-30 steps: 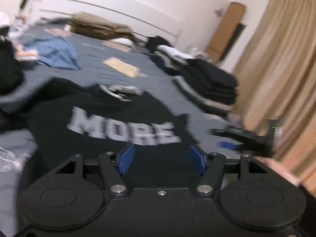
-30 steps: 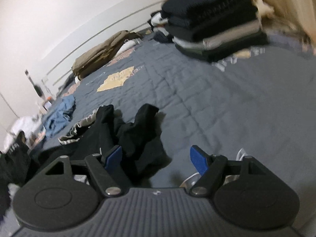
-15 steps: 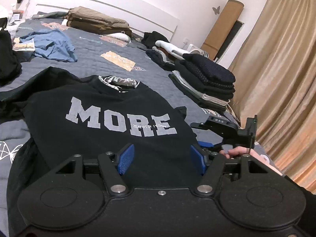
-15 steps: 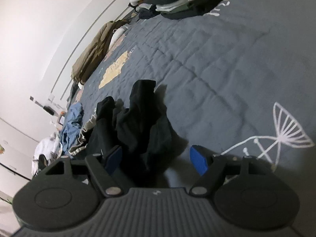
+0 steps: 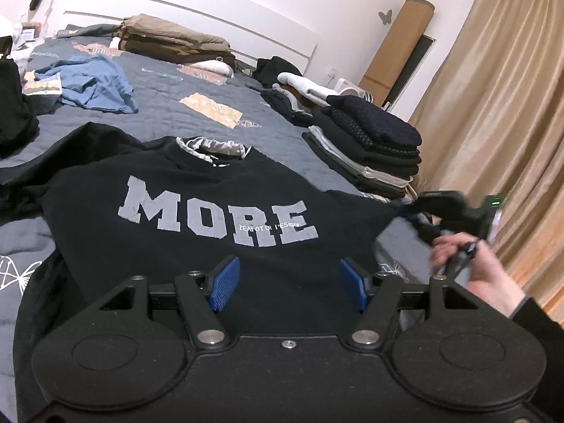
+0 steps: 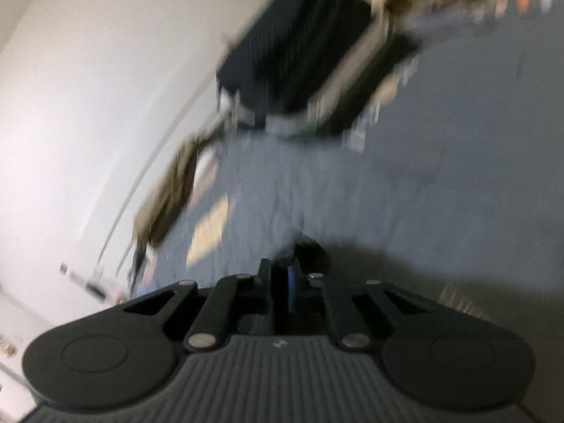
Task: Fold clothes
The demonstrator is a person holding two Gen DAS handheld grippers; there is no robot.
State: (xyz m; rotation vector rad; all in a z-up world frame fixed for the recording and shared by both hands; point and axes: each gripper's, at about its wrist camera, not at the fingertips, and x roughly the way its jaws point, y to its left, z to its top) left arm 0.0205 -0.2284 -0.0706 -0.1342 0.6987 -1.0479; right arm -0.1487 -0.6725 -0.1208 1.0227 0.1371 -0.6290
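A black sweatshirt [image 5: 197, 190] printed "MORE" lies face up on the grey bedspread [image 5: 169, 112], its collar pointing away from me. My left gripper [image 5: 289, 282] hovers open over the shirt's lower hem, nothing between its blue pads. In the left wrist view my right gripper [image 5: 416, 211], held by a hand [image 5: 472, 264], has the shirt's right sleeve [image 5: 366, 204] stretched out sideways. The blurred right wrist view shows the right gripper [image 6: 283, 282] shut on a bit of black cloth [image 6: 308, 250].
A stack of folded dark clothes [image 5: 370, 148] stands at the right of the bed, near beige curtains [image 5: 500, 105]. A blue garment [image 5: 91, 84] and tan folded items [image 5: 176, 38] lie farther back. Black clothing [image 5: 14, 112] sits at the left edge.
The right gripper has shut on the black sleeve and pulled it out to the right, swinging quickly. The left gripper stayed open, nearly still over the hem.
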